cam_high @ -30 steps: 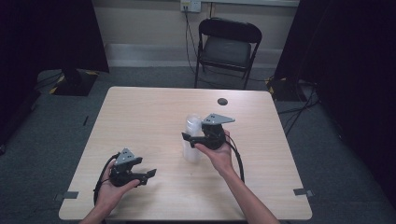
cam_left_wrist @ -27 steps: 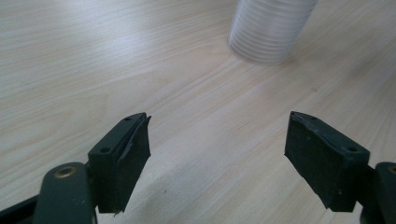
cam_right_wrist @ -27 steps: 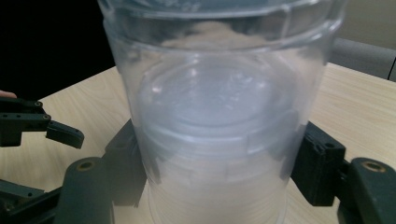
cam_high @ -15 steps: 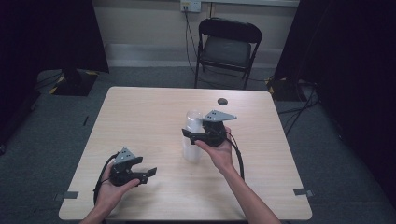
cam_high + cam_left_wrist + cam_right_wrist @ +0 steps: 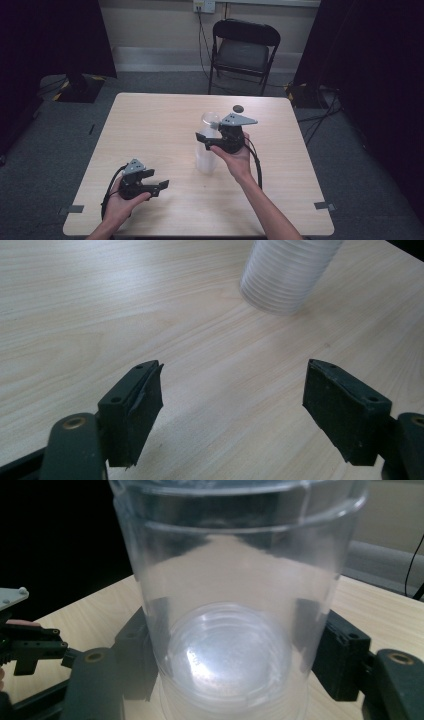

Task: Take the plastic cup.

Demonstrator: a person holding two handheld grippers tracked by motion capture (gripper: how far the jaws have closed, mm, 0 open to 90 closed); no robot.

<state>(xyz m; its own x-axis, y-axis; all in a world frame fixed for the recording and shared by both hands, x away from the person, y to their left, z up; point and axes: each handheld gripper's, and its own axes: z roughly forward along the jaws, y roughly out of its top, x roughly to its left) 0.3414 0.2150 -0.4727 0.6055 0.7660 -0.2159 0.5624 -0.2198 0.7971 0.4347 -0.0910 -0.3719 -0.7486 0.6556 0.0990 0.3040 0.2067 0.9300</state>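
A stack of clear ribbed plastic cups (image 5: 206, 161) stands near the middle of the wooden table (image 5: 150, 125). My right gripper (image 5: 208, 138) is shut on the top clear cup (image 5: 210, 120), which sits raised partway out of the stack. In the right gripper view the cup (image 5: 235, 570) stands between the two jaws, whose pads (image 5: 145, 655) press its sides. My left gripper (image 5: 161, 186) rests open near the table's front left, with nothing between its jaws. Its own view has the gripper (image 5: 232, 395) facing the base of the stack (image 5: 287, 275).
A small dark round object (image 5: 238, 108) lies on the table behind the cups. A black folding chair (image 5: 244, 50) stands beyond the far edge. Dark curtains hang at both sides of the room. The left gripper (image 5: 25, 645) appears far left in the right gripper view.
My right gripper has risen slightly with the top cup, which now stands higher out of the stack. The left gripper has stayed where it was.
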